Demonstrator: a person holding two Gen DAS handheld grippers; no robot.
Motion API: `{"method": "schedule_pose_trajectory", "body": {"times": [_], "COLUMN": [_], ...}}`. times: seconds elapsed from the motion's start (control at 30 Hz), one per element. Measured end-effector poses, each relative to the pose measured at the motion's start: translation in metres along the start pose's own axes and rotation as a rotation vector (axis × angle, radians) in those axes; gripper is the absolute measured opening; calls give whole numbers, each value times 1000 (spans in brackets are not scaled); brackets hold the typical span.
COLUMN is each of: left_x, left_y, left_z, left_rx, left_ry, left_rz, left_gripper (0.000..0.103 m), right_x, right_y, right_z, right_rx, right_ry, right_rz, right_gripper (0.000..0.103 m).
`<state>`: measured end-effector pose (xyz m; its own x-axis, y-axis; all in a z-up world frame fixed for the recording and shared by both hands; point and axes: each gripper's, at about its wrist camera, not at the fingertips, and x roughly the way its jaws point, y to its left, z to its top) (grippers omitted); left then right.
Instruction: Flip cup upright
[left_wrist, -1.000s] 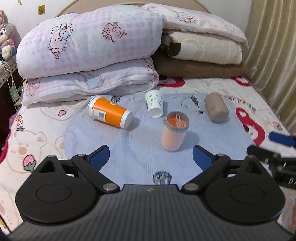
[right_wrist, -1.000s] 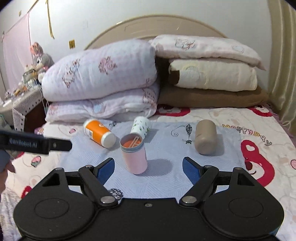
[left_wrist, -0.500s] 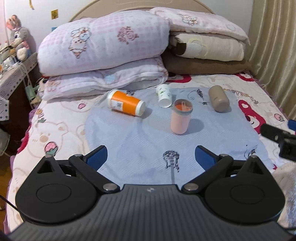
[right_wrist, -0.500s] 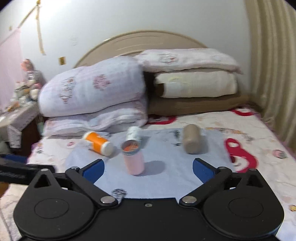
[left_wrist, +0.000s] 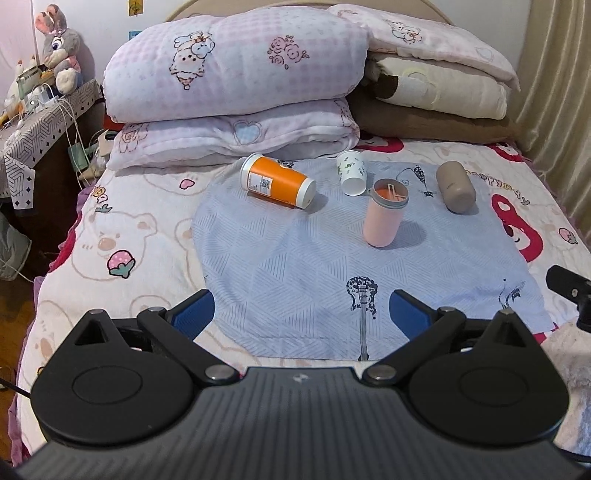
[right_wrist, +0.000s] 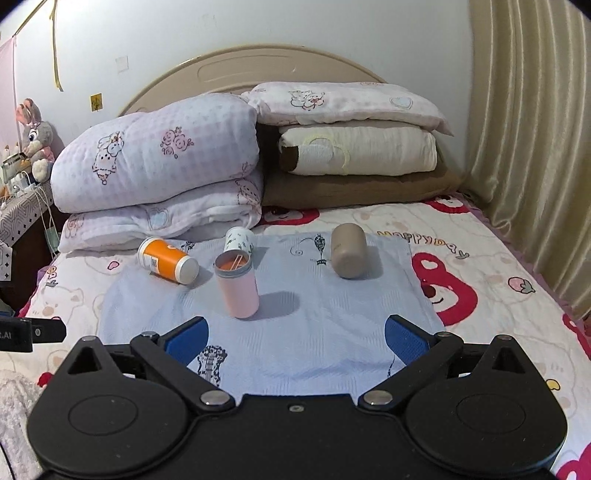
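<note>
**What you cannot see**

You see only a black sliver of the right gripper (left_wrist: 569, 288), cut by the left wrist view's edge. The pink cup (right_wrist: 238, 286) hides part of the small printed cup (right_wrist: 240, 239). The orange cup's (left_wrist: 277, 181) label is too small to read.

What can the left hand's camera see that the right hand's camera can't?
Only the left wrist view shows the whole guitar drawing on the blue cloth and the left gripper, open.

Only the right wrist view shows the bed's headboard and the right gripper, open too.

Both show the upright pink cup, the orange cup and the tan cup lying on their sides, the small white cup, the pillows and the stuffed bunny.
</note>
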<state>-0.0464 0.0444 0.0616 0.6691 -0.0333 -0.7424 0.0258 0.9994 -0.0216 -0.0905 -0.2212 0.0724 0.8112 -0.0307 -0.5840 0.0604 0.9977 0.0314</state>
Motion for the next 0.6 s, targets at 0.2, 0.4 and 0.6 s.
{"method": "schedule_pose_trajectory", "body": {"times": [0.2, 0.4, 0.6], "left_x": [-1, 7, 4], "left_y": [2, 4, 4], "left_z": [-7, -12, -22], "left_rx": [-19, -6, 0], "left_ry": [-16, -34, -103], "left_rz": [7, 31, 44], "left_gripper": [103, 103, 103], "right_x": [-6, -12, -18], "right_y": [6, 10, 10], "right_z": [-1, -3, -10], "right_rx": [-23, -48, -48], "right_ry": [-27, -33, -82], "right_rz": [-16, -11, 9], "right_gripper": [103, 103, 103]}}
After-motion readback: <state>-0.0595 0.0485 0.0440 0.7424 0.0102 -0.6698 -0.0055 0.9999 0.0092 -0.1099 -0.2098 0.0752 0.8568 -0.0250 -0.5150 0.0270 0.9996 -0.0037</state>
